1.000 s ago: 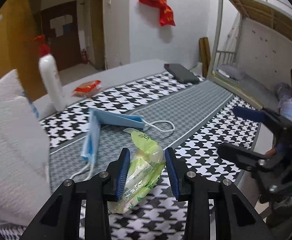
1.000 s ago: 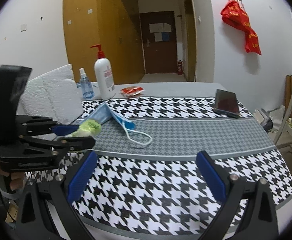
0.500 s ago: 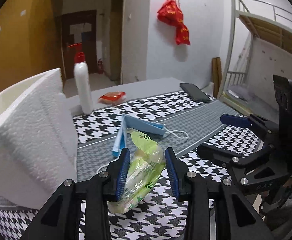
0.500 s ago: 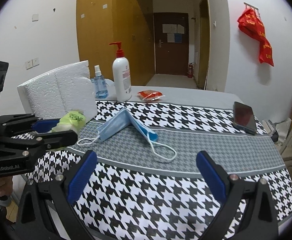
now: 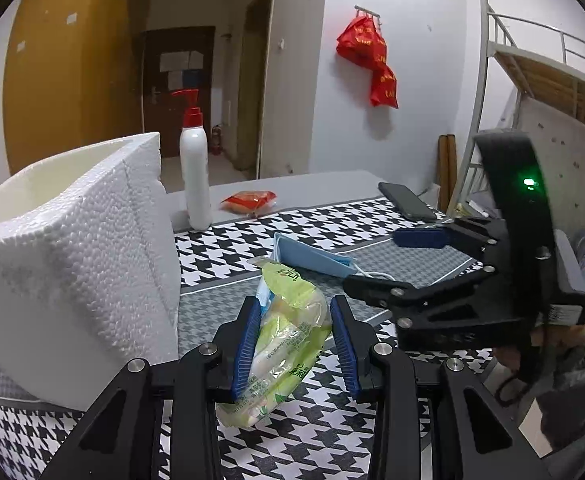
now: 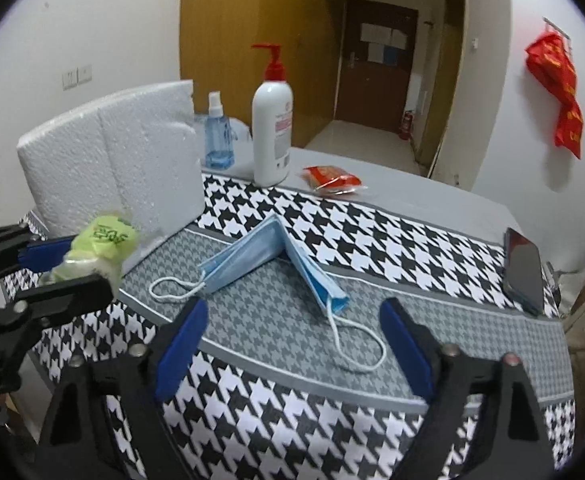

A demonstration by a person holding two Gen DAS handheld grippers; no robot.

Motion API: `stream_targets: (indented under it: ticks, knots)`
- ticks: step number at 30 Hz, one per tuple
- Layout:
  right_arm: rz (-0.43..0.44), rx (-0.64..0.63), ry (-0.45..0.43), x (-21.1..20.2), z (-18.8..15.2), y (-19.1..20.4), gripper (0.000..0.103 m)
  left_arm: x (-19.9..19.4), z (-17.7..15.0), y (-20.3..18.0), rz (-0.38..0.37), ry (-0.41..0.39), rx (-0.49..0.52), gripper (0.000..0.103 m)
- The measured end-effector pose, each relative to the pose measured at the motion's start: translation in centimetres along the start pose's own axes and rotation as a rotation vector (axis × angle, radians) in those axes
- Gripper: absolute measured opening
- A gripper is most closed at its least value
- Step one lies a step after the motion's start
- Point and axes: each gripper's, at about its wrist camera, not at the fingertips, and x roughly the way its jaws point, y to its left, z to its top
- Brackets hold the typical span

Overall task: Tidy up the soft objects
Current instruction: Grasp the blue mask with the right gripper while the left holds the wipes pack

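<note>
My left gripper [image 5: 294, 322] is shut on a green and white tissue pack [image 5: 282, 338] and holds it above the houndstooth cloth, close to the white foam box [image 5: 68, 264]. The pack also shows in the right wrist view [image 6: 100, 246], pinched in the left gripper [image 6: 72, 264] beside the foam box [image 6: 112, 172]. A folded blue face mask [image 6: 276, 258] lies on the grey strip of the cloth, just ahead of my right gripper [image 6: 292, 332], which is open and empty. The mask also shows in the left wrist view [image 5: 312, 258], behind the pack.
A white pump bottle [image 6: 272, 128], a small blue spray bottle [image 6: 217, 136] and a red snack packet [image 6: 332, 180] stand at the back of the table. A black phone [image 6: 524, 272] lies at the right edge. A bunk bed [image 5: 532, 92] stands beyond the table.
My left gripper has carried the tissue pack left, toward the foam box, which now fills more of its view. My right gripper has moved forward over the mask, still open.
</note>
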Motion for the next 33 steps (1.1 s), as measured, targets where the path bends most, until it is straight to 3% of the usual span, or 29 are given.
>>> stream_targets:
  ticks: [10, 12, 19, 22, 33]
  knots:
    - [-0.021, -0.053, 0.099, 3.6, 1.2, 0.2, 0.069, 0.7, -0.5, 0.8, -0.017, 0.018, -0.027, 0.038]
    - [-0.025, -0.059, 0.110, 4.1, 1.5, 0.1, 0.062, 0.8, -0.5, 0.8, -0.021, 0.022, -0.031, 0.038]
    - [-0.065, -0.099, 0.148, 5.7, 2.5, 0.6, 0.058, 0.5, -0.5, 0.7, -0.040, 0.015, -0.026, 0.038]
    - [-0.060, -0.103, 0.161, 6.4, 2.6, 0.6, 0.049, 0.5, -0.5, 1.0, -0.032, 0.020, -0.037, 0.038]
    - [-0.060, -0.105, 0.189, 8.1, 3.0, 0.7, 0.045, 0.9, -0.6, 1.3, -0.008, 0.043, -0.038, 0.038]
